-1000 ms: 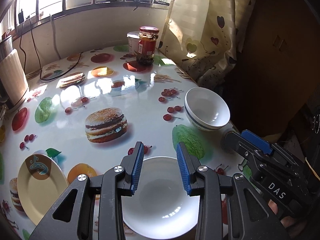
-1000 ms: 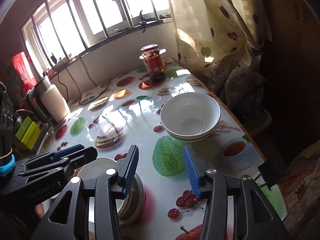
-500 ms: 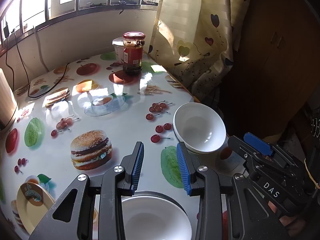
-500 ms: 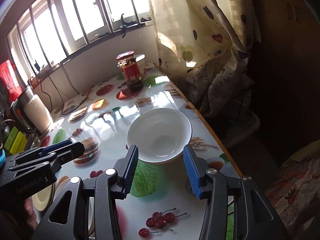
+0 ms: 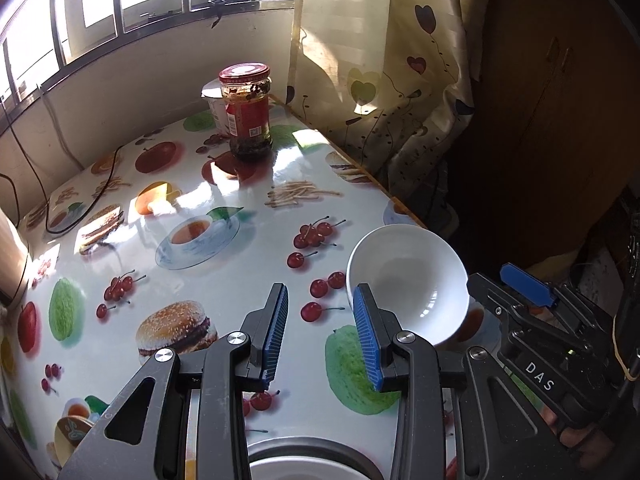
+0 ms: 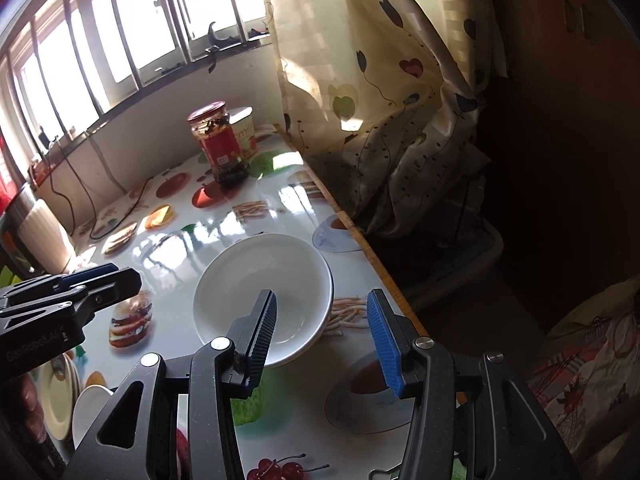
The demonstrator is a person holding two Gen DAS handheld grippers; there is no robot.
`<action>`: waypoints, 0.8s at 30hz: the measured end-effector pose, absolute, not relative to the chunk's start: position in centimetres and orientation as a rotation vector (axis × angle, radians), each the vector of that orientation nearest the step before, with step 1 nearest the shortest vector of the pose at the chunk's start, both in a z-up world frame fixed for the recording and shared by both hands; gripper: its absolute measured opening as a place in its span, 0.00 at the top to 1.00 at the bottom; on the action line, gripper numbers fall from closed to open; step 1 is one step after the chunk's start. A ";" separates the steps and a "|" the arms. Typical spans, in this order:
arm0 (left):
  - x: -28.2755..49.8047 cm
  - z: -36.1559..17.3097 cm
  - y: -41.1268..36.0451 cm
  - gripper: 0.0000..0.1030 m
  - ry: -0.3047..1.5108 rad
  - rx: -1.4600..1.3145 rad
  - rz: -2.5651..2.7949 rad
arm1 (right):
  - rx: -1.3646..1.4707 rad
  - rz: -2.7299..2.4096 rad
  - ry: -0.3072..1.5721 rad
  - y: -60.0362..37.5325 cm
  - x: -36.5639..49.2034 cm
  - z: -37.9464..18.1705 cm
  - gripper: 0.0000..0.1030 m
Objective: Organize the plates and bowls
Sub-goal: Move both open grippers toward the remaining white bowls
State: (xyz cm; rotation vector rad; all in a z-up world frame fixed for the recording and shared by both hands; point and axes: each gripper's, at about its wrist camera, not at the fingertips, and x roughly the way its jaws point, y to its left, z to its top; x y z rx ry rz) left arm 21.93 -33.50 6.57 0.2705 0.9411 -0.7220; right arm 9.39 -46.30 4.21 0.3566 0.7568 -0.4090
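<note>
A white bowl (image 6: 264, 292) stands on the fruit-print table near its right edge; it also shows in the left wrist view (image 5: 408, 280). My right gripper (image 6: 322, 336) is open, its left finger over the bowl's inside and its right finger outside the rim. My left gripper (image 5: 320, 332) is open and empty, left of that bowl. A second white bowl (image 5: 304, 468) in a dark rim sits under the left gripper at the bottom edge. A yellow plate (image 6: 56, 396) and a white dish (image 6: 90, 408) lie at the lower left.
A red-labelled jar (image 5: 246, 112) and a white tub (image 5: 214, 108) stand at the table's far end by the window. A black cable (image 5: 80, 200) runs over the far left. The curtain (image 5: 380, 80) hangs past the table's right edge (image 6: 360, 236).
Both grippers have moved forward and right along the table. The right gripper has closed in on the white bowl, now straddling its rim. The near bowl has slid to the left view's bottom edge.
</note>
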 end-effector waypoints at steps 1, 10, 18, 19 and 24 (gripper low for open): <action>22.1 6.4 -33.8 0.66 0.947 0.272 -0.725 | 0.359 -0.414 0.762 -46.6 9.5 4.0 0.54; 23.0 3.9 -36.6 0.66 1.047 0.329 -0.725 | 0.367 -0.419 0.805 -48.0 11.2 2.2 0.54; 23.5 2.9 -37.4 0.66 1.078 0.322 -0.718 | 0.366 -0.406 0.813 -48.2 11.8 1.6 0.54; 23.6 2.8 -37.5 0.66 1.076 0.323 -0.720 | 0.365 -0.404 0.815 -48.3 11.9 1.6 0.54; 23.7 2.4 -37.8 0.66 1.090 0.318 -0.714 | 0.363 -0.400 0.812 -48.3 11.9 1.5 0.58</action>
